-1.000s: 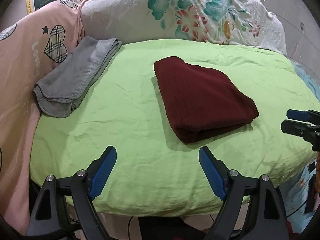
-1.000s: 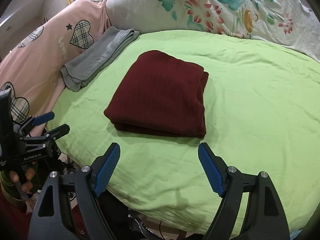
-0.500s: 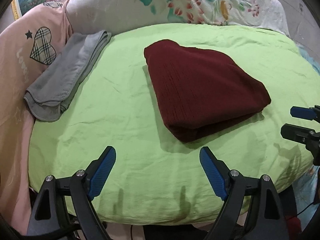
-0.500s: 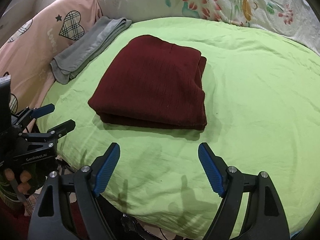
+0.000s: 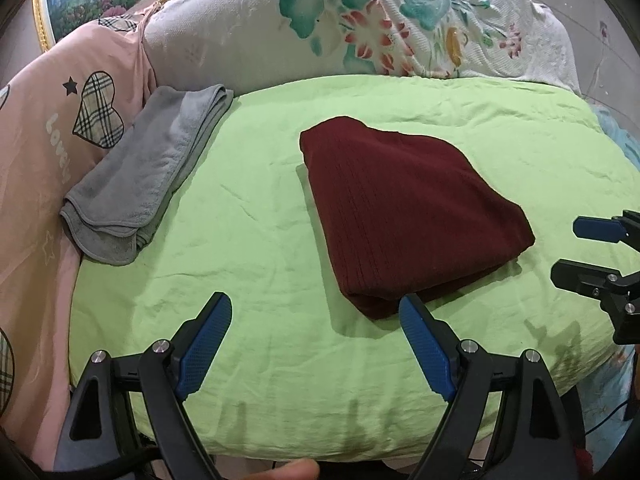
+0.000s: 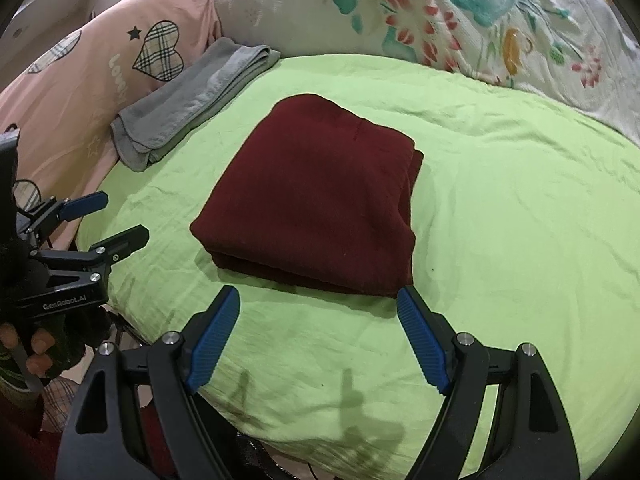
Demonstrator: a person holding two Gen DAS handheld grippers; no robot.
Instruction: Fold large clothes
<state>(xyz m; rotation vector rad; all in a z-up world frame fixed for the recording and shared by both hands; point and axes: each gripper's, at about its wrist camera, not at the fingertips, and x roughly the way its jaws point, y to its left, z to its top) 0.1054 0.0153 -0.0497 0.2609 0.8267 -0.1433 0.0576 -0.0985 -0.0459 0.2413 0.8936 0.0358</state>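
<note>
we held both claws, left (image 5: 316, 340) and right (image 6: 318, 334), wide open and empty; the folded maroon garment (image 6: 320, 200) hid its own inner layers.

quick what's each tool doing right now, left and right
Left tool: open, holding nothing, just short of the folded dark red garment.
Right tool: open, holding nothing, also just short of it.

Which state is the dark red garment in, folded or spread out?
Folded: the dark red garment lies as a compact rectangle with stacked layers along its near edge.

Both wrist views look down, near — sharing the folded maroon garment (image 5: 408, 216).
</note>
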